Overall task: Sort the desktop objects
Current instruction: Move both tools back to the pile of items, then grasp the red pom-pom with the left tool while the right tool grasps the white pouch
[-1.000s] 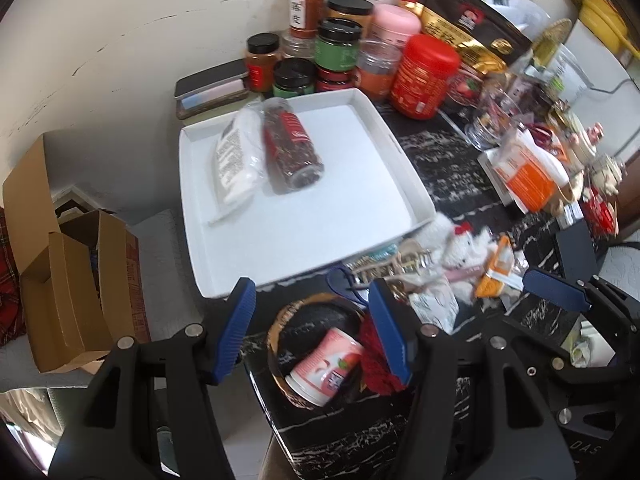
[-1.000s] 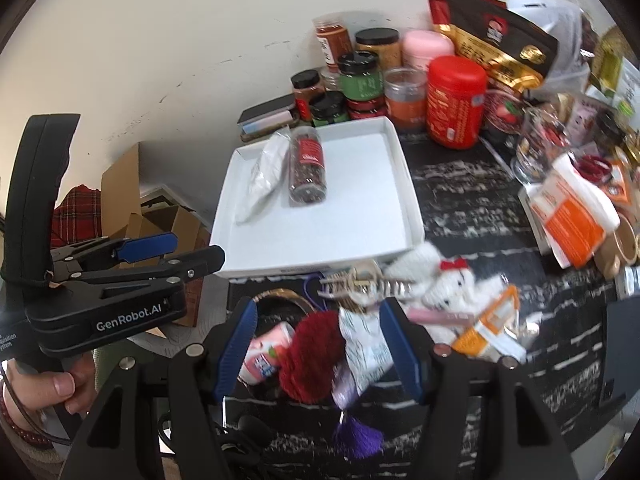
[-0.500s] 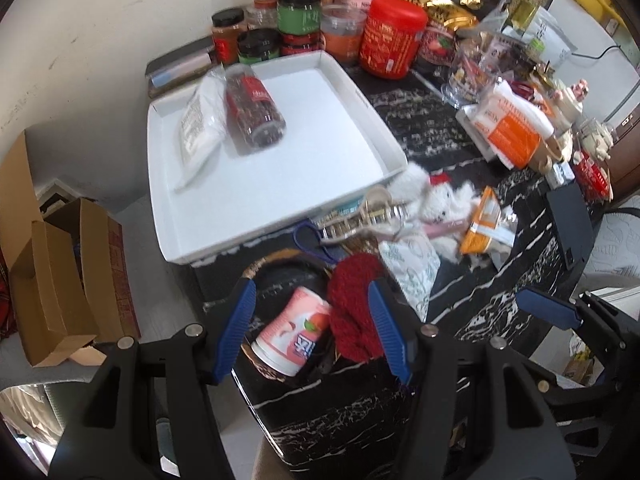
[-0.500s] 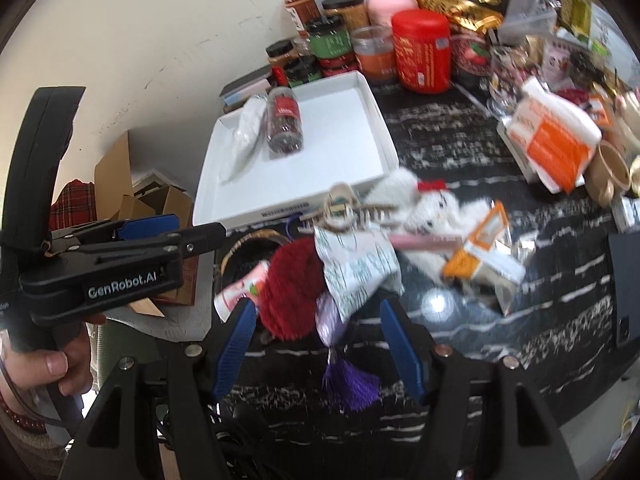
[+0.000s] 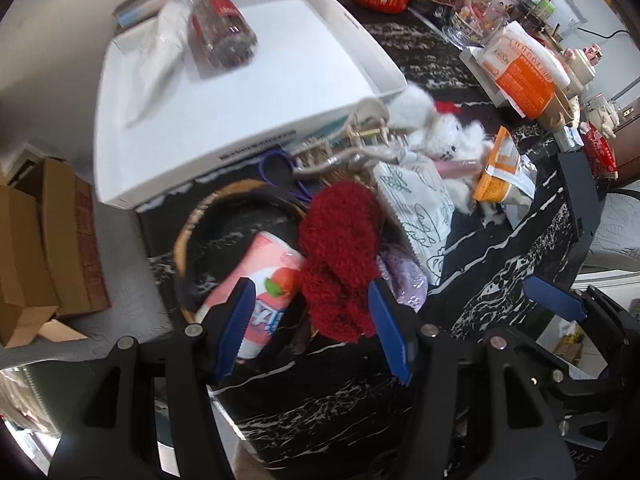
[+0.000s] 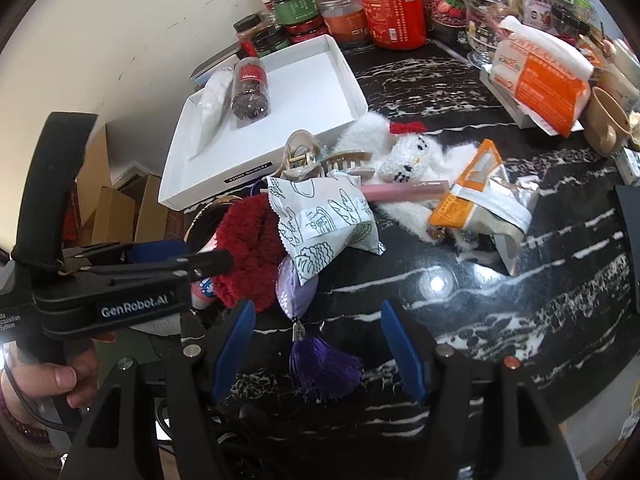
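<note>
My left gripper (image 5: 312,326) is open, low over a pink peach-print bottle (image 5: 260,288) and a fuzzy red scrunchie (image 5: 340,256) at the table's near corner. A white tray (image 5: 240,92) behind them holds a dark jar (image 5: 222,36) and a white packet (image 5: 160,60). In the right wrist view my right gripper (image 6: 318,340) is open, straddling a purple tassel charm (image 6: 320,364) without touching it. Just beyond lie a white printed sachet (image 6: 324,216), the red scrunchie (image 6: 248,248), a beige hair claw (image 6: 312,160), a white plush toy (image 6: 404,156) and an orange snack pack (image 6: 472,196). The left gripper (image 6: 160,268) shows at the left, held by a hand (image 6: 48,384).
Jars and a red canister (image 6: 394,8) crowd the back of the black marble table (image 6: 500,300). An orange-and-white pack (image 6: 540,76) and a beige cup (image 6: 604,124) sit at the right. Cardboard boxes (image 5: 40,248) stand on the floor left of the table. A wooden hoop (image 5: 188,232) rings the bottle.
Both grippers have dropped closer to the pile. The left one now frames the pink bottle and red scrunchie; the right one now frames the purple tassel. Both stayed open.
</note>
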{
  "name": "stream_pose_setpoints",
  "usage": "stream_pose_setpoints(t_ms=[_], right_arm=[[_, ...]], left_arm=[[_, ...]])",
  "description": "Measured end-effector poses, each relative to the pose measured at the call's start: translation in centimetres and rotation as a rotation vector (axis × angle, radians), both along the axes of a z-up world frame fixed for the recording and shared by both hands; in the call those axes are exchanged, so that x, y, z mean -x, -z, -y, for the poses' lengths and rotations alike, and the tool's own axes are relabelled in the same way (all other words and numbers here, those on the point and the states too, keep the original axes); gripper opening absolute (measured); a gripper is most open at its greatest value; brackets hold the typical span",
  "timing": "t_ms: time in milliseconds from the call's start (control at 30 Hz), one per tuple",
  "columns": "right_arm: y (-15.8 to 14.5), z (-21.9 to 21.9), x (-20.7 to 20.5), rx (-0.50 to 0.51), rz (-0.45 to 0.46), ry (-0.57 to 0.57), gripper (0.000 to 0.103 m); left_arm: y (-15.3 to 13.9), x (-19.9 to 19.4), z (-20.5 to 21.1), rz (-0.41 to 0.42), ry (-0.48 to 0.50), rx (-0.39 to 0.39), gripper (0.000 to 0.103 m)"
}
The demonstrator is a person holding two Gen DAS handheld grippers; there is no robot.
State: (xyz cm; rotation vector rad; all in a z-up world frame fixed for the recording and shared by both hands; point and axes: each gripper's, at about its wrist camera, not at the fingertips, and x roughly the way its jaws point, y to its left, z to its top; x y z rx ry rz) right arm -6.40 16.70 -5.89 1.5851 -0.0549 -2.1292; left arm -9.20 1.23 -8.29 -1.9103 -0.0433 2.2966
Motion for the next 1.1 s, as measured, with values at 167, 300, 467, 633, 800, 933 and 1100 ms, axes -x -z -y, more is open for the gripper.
stream_pose_setpoints(t_ms=[167,300,467,633,800,933,1100], right_arm=[[1.3,0.7,1.2,-0.029,-0.016,-0.022,0.071],[2.3,1.2,2.2,-0.043,-0.02,-0.051,0.071],[3.0,1.6,3.5,-0.024,-0.024,-0.131,0.072],[3.5,2.3,4.7,-0.016,-0.045,-0.218,0.075],[4.6,3.1,5.8,-0.02,-0.047,-0.272,0.079],[5.2,3.5,6.5,-0.026,-0.065,-0.319,0.082],[6.1,3.7,7.2,-0.005,-0.073,-0.369,0.088]], left_arm=[[1.3,0.6,-0.5,0.012,0.02,-0.009,0.059],[1.9,1.1,-1.1,0.021,0.046,-0.024,0.064],[2.1,1.8,-1.4,0.003,0.077,-0.008,0.07],[2.4,2.8,-1.6,-0.001,0.12,0.04,0.078],[3.2,3.9,-1.6,0.022,0.166,0.074,0.079],[4.6,4.5,-0.8,0.099,0.141,-0.003,0.079],[5.1,4.5,-0.7,0.091,0.151,-0.004,0.078]])
